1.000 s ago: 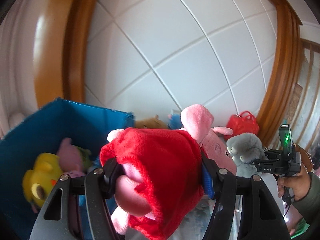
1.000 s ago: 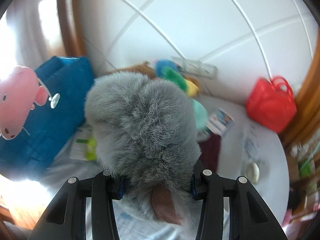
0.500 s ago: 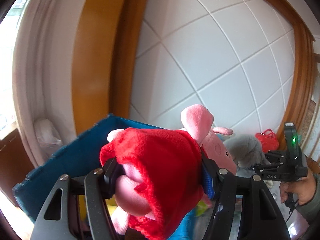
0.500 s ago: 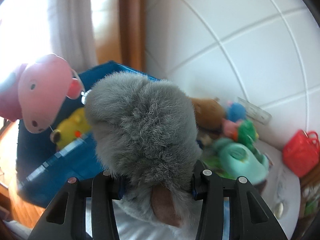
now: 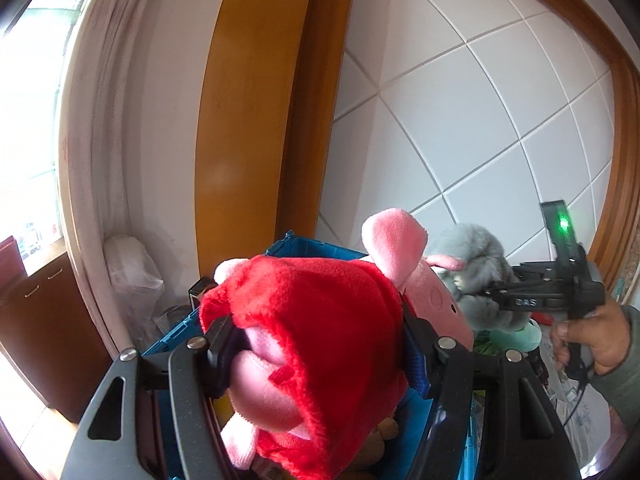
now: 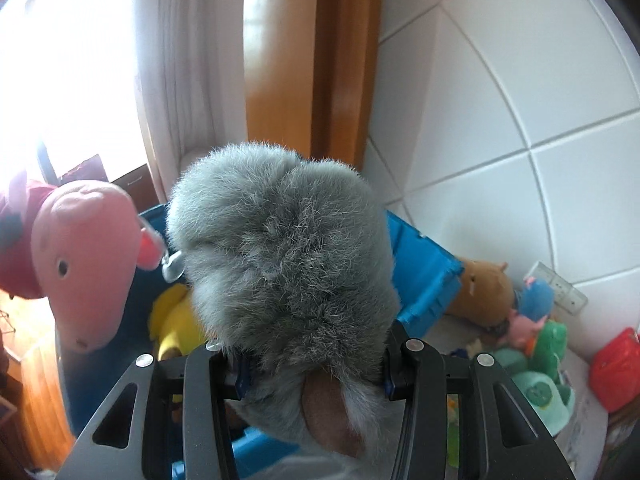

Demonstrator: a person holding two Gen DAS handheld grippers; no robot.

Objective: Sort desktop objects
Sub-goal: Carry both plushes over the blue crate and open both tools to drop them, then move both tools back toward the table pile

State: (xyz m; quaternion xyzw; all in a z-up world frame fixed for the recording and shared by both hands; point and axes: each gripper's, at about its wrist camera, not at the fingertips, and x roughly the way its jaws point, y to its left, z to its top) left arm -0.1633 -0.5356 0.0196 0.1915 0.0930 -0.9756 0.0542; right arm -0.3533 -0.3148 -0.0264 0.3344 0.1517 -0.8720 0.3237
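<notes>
My left gripper (image 5: 320, 352) is shut on a pink pig plush in a red dress (image 5: 316, 328) and holds it above the blue bin (image 5: 304, 248). My right gripper (image 6: 316, 364) is shut on a grey furry plush (image 6: 280, 264) and holds it over the same blue bin (image 6: 420, 264). The pig plush (image 6: 76, 256) shows at the left in the right wrist view. The grey plush (image 5: 476, 256) and the right gripper (image 5: 500, 300) show at the right in the left wrist view. A yellow plush (image 6: 176, 320) lies in the bin.
A brown plush (image 6: 480, 292), a blue and pink toy (image 6: 532, 308), green toys (image 6: 548, 360) and a red bag (image 6: 616, 372) lie on the white table by the tiled wall. A wooden frame (image 5: 248, 120) and curtain (image 5: 120, 120) stand behind the bin.
Both grippers have swung left with their plush toys, from the table side to above the blue bin. The grey plush has come closer to the pig plush.
</notes>
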